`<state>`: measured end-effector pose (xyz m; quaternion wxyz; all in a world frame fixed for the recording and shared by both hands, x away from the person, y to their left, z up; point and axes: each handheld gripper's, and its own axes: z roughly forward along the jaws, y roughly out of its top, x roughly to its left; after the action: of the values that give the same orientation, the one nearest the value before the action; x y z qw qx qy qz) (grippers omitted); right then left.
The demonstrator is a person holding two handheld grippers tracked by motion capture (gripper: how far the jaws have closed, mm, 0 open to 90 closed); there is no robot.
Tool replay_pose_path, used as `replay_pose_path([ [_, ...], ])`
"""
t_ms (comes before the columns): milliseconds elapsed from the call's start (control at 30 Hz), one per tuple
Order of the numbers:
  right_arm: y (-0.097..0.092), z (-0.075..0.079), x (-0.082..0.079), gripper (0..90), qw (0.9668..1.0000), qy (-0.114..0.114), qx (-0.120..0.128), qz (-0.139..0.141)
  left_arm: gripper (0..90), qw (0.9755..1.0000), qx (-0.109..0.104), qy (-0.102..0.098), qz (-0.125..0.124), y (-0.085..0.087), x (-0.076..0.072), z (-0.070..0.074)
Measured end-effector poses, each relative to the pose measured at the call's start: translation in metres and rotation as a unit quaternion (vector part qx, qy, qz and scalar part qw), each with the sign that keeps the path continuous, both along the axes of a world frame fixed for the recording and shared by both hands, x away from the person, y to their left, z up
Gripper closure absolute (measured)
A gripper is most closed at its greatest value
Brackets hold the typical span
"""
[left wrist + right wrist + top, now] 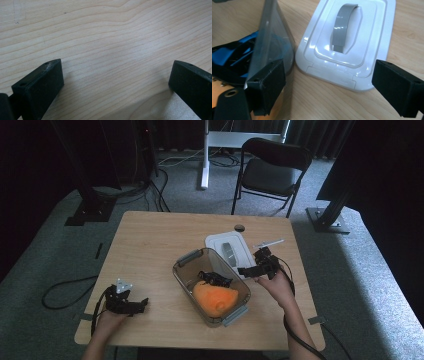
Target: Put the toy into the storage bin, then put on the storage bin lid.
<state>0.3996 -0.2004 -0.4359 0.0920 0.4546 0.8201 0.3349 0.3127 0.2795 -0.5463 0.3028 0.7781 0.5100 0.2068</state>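
While the left tongs [142, 303] rest near the front left corner of the wooden counter [150, 240], released, with bare wood between their jaws, the work sits to the right of the counter's middle. There stands a clear plastic storage container [185, 270] with grey clip handles at two ends, set at a slant. Inside it lie an orange cloth [215, 299] toward the near end and a dark tangled item with blue parts [214, 278] beyond it. Just beside the container's far right side lies its white lid [239, 245], flat on the counter, with a grey strap handle across the top. The right tongs [248, 270] hover at the container's right rim, released. In the right gripper view, the container wall is beside one jaw and the lid's near edge lies between the jaws, not gripped.
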Motion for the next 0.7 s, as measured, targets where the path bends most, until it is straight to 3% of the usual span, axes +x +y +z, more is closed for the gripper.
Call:
replay_pose_path([
  [400,-0.009,-0.018,0.018,11.3,0.9987,0.021,0.04,-0.026,0.1,1.0,0.0,0.0,0.0,0.0,0.0,0.0],
  [700,-0.003,-0.023,0.028,11.3,0.9989,0.012,0.03,-0.035,0.1,1.0,0.0,0.0,0.0,0.0,0.0,0.0],
])
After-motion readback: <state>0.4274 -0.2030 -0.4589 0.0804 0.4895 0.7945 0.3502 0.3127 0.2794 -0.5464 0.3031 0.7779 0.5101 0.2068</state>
